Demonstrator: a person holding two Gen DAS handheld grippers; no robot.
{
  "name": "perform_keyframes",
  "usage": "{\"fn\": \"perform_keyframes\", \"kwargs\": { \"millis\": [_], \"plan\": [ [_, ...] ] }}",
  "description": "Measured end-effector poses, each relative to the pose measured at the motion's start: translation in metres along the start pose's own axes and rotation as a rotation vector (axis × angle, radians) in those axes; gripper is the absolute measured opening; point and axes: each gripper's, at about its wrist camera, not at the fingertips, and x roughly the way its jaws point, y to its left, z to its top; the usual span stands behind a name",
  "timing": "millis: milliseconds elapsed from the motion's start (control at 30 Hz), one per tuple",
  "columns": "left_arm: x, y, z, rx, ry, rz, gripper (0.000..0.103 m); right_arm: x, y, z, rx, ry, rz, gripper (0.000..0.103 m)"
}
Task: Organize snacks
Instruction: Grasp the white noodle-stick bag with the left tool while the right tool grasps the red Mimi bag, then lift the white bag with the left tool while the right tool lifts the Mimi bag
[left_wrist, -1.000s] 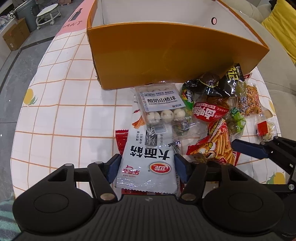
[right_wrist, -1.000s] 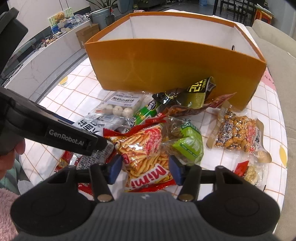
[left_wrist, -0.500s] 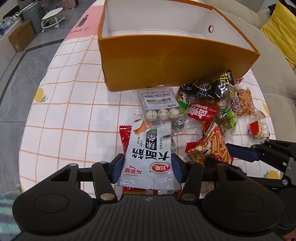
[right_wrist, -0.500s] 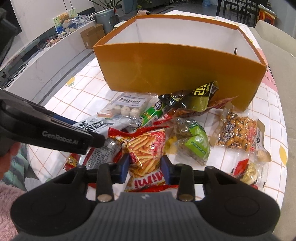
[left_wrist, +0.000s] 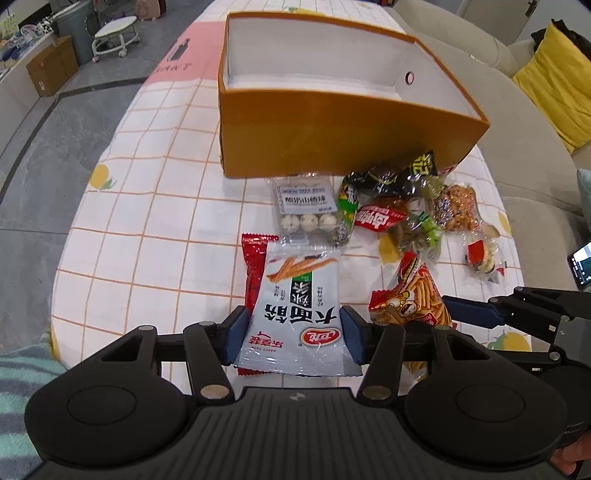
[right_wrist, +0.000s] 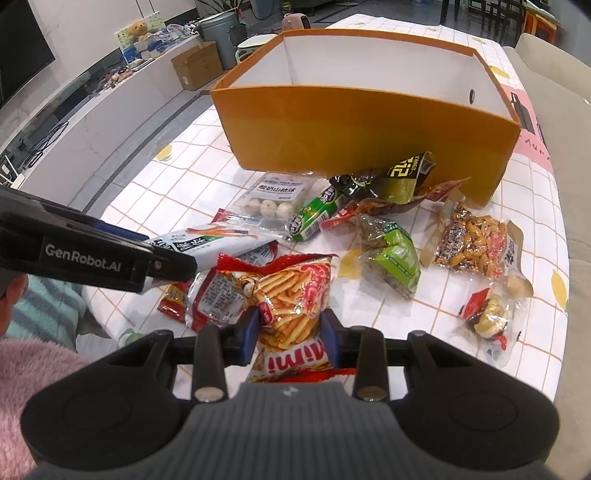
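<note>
Gripping a white noodle-snack packet (left_wrist: 295, 314), the left gripper (left_wrist: 291, 334) is closed; the right gripper (right_wrist: 291, 334) clamps a red fries-snack bag (right_wrist: 291, 295) near the orange cardboard box (right_wrist: 369, 129).

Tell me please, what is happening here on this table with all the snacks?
A person holding two grippers is sorting snacks. The left gripper is shut on a white plastic noodle-snack packet, and the right gripper is shut on a red and orange Mimi stick-snack bag. The big orange cardboard box behind looks empty where its inside shows. The other packets lie loose on the white checked tablecloth in front of it.
</note>
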Motion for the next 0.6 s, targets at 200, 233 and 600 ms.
{"fn": "perform_keyframes", "kwargs": {
  "millis": [200, 233, 600],
  "plan": [
    [-0.021, -0.006, -0.002, 0.023, -0.054, -0.002, 0.06, -0.018, -0.002, -0.001, 0.006, -0.036, 0.007, 0.033],
    [-0.024, -0.008, -0.002, 0.028, -0.061, -0.004, 0.06, -0.021, -0.003, -0.001, 0.008, -0.045, 0.007, 0.033],
    [-0.04, -0.014, -0.002, 0.065, -0.108, -0.032, 0.015, -0.048, -0.012, 0.002, 0.055, -0.122, 0.011, 0.032]
  ]
}}
